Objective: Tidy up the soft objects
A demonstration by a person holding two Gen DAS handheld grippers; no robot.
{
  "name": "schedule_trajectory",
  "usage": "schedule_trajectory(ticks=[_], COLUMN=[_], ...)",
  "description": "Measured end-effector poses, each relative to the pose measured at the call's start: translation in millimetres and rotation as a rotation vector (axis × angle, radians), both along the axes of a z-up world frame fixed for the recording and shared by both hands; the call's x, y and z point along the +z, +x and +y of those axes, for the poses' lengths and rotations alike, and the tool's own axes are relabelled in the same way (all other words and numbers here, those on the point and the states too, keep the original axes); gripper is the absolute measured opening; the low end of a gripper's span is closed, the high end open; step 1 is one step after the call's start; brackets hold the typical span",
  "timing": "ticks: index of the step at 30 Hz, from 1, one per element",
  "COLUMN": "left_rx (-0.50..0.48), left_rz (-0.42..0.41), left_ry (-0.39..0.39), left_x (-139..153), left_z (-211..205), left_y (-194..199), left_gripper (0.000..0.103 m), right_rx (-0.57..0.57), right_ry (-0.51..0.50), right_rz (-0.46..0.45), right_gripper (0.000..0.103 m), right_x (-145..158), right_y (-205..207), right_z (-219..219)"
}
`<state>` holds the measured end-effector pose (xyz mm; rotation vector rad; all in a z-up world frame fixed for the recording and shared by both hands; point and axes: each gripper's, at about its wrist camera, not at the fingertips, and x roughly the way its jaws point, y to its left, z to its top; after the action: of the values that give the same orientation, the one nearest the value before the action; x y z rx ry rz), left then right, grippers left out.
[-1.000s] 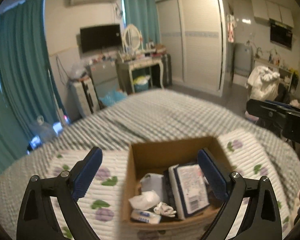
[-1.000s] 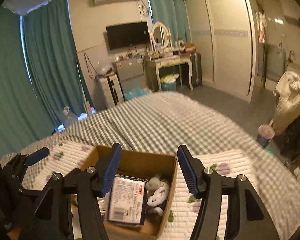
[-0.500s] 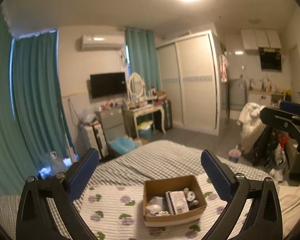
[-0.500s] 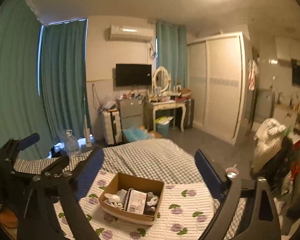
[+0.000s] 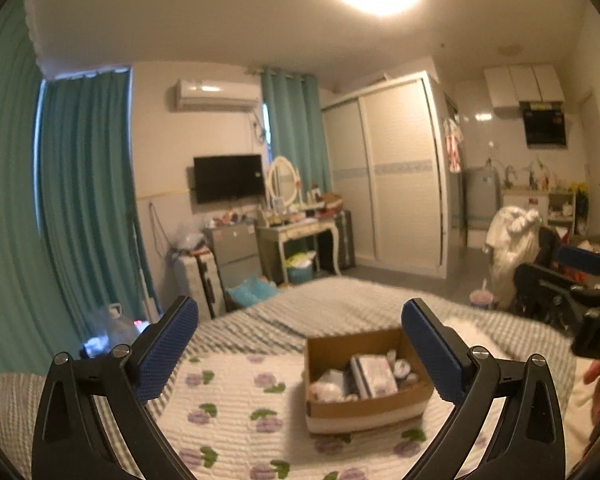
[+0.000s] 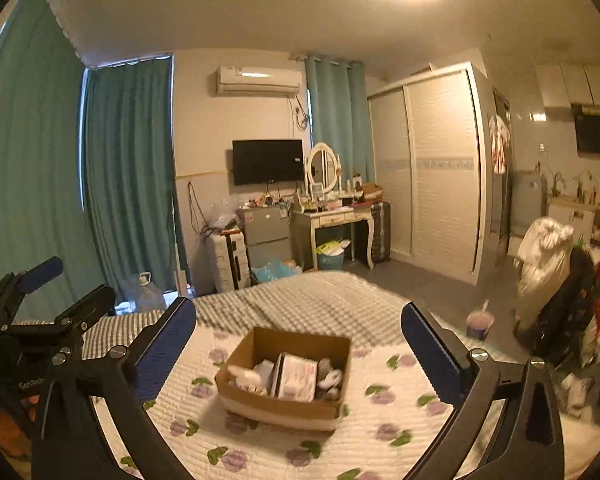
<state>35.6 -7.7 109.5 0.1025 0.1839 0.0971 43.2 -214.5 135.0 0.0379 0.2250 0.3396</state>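
An open cardboard box sits on a white quilt with purple flowers on the bed. It holds several soft white items and a flat labelled packet. My left gripper is open and empty, held high and back from the box. My right gripper is open and empty, also well above and behind the box. Each gripper shows at the edge of the other's view.
A grey checked bedspread covers the far half of the bed. Beyond it stand a dressing table, a small fridge, a suitcase and a wardrobe. Teal curtains hang at left. Clutter lies at right.
Both grippers have pulled up and back from just over the box, so the box now looks small and far. Both stay open and empty.
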Motion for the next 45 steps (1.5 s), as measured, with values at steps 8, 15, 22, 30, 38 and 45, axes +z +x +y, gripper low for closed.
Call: schedule_trajectory(ticks=[8,15,22,30,38,45], left_rx=[0.006,0.021,0.02,0.01,0.02,0.014], left_rz=[0.119,0.165,0.17,0.173,0.182,0.194], left_ry=[-0.036,-0.059,-0.07,-0.069,-0.067,-0.049], left_x=[-69.2,-89.1,-89.8,-90.4,-91.9,-93.8], left_z=[6.9,7.5,7.5,9.7,9.2,6.1], left_y=[30.8,36.9,37.0,37.8,40.9,43.2], left_gripper=[0.103,0.103,0.103,0.103,0.103,0.103], right_rx=[-0.046,-0.067,-0.056,-0.043,-0.042,-0.038], right_ry=[0.007,0.01,0.012,0.007,0.0,-0.001], right_rz=[0.107,0.157,0.184,0.177,0.176,0.178], right_gripper=[0.103,0.103,0.103,0.103,0.103,0.103], right_x=[-102.0,-127.6,-129.7,-124.4,-124.1,-125.5], right_y=[44.8,66.4,68.6,63.4,62.8,62.6], right_z=[14.0,8.6,10.3,13.6,14.0,13.8])
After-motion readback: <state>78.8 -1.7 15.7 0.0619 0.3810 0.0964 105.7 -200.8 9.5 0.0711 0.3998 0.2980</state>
